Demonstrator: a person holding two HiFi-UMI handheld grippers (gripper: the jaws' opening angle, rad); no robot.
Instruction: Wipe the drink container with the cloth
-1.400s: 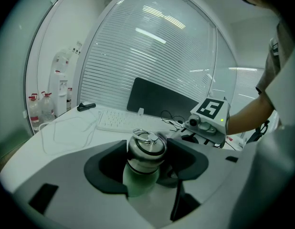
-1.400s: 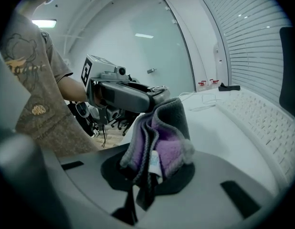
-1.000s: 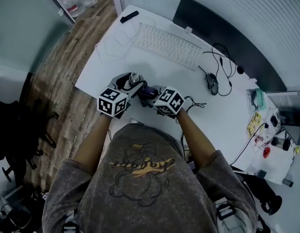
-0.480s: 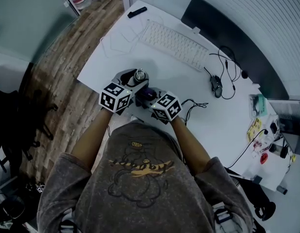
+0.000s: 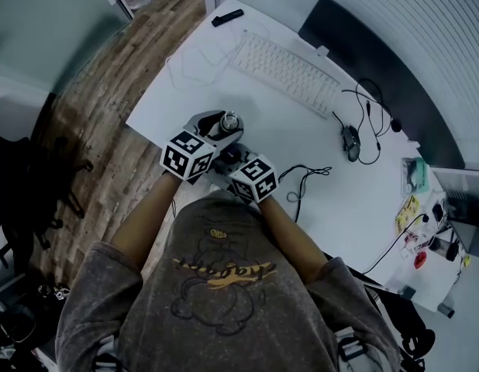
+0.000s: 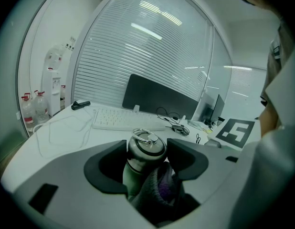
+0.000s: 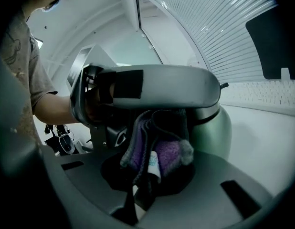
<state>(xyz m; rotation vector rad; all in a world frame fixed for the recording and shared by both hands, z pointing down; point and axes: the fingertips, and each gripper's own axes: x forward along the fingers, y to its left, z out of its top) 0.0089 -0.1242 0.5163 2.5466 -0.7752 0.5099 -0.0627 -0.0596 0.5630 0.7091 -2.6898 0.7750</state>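
The green, steel-lidded drink container was held upright; the purple-grey cloth was bunched against its lower side.

1. Head view: we get even, cool overhead light. The white desk top is bright, the brown plank floor dimmer, shadows soft.
2. Both gripper views: strong fisheye, dark vignetted corners.
3. Left gripper view: lamp streaks on the ribbed white wall panel, glint on the steel-lidded green drink bottle.
4. Right gripper view: purple fuzzy cloth shaded, foreground soft.
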